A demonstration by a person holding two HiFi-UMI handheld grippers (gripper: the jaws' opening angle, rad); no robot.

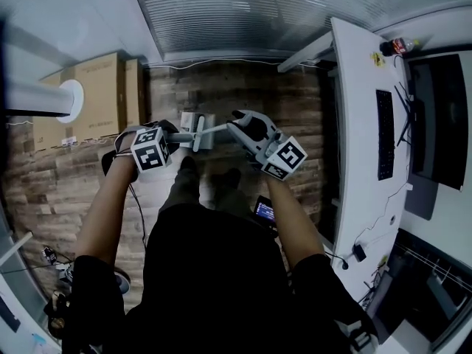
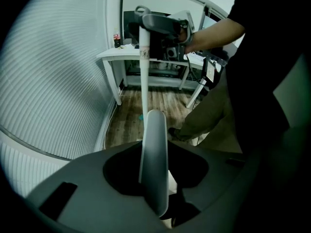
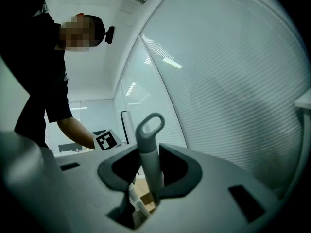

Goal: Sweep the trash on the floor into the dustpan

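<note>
Clenching two handles: left tongs [image 2: 155, 174] on dustpan handle [image 2: 154, 140], right tongs [image 3: 151, 181] on broom handle [image 3: 148, 144]

Dim, bluish pictures, brightest at the blinds [image 1: 243, 13], with heavy fisheye bending and dark corners in every view

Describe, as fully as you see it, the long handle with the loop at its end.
The long handle is a white pole with a grey cap that ends in an open hanging loop; it looks like plastic. The right claw is shut on it just below the loop. Its lower end is hidden.
</note>
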